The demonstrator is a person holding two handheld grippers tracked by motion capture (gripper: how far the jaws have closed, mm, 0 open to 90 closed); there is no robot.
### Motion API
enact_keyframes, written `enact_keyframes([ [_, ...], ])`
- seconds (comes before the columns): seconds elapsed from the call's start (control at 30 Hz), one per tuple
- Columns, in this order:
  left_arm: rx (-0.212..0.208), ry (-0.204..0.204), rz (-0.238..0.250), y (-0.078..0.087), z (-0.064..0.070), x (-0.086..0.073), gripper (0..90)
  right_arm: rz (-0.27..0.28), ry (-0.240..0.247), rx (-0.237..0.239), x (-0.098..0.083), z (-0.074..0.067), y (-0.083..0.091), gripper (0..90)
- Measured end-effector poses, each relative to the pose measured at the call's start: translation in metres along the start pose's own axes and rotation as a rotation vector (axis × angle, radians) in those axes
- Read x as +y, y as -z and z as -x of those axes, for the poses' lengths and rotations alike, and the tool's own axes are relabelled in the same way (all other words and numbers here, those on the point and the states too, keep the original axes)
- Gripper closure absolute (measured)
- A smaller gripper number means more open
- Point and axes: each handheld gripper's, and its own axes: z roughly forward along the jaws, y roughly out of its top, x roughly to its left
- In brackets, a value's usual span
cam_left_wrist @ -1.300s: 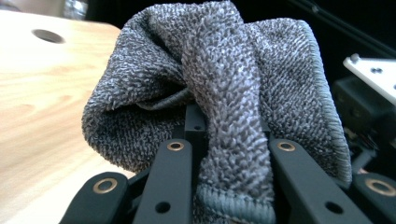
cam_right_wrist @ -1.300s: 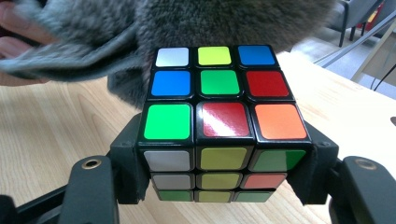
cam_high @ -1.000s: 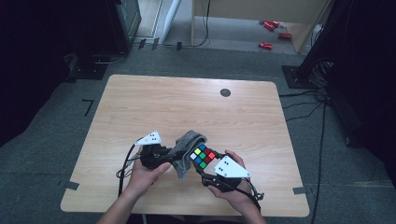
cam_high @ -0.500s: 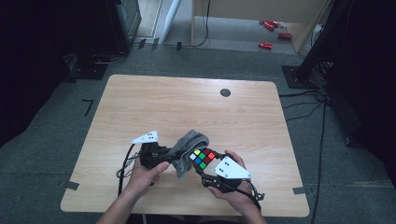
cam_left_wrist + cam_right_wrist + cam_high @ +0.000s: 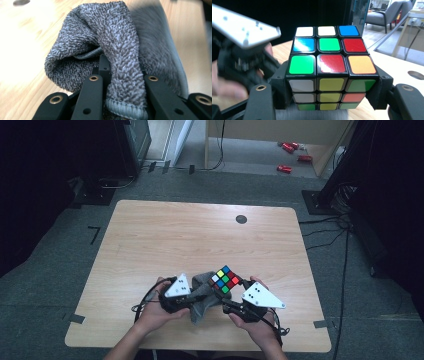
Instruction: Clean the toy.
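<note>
Near the table's [image 5: 150, 235] front edge, the left gripper [image 5: 189, 296] pinches a rumpled grey terry cloth [image 5: 110, 47] between closed jaws. Beside it, the right gripper [image 5: 231, 295] clamps a scrambled colour cube [image 5: 329, 67] above that cloth.

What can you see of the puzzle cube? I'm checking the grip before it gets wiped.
The puzzle cube is a scrambled three-by-three with a black frame and glossy stickers in white, blue, green, red, orange and yellow. Its top face has a green centre. It sits level, clamped by its two sides between the jaws of the right gripper, above the near part of the wooden table. A grey terry cloth, pinched in the left gripper, lies right beside it.
</note>
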Motion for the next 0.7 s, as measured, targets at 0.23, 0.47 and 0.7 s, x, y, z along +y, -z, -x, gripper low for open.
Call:
enact_keyframes([
  [0.23, -0.017, 0.114, 0.195, 0.015, -0.001, 0.006, 79.3, -0.015, -0.005, 0.019, -0.008, -0.012, -0.010, 34.7],
  [0.47, -0.027, 0.225, 0.344, 0.036, -0.022, -0.002, 79.7, -0.024, -0.029, -0.061, -0.008, 0.004, -0.004, 34.7],
  [0.7, 0.004, 0.123, 0.158, 0.010, -0.003, 0.003, 79.3, 0.011, -0.085, -0.041, -0.006, 0.005, -0.002, 34.7],
])
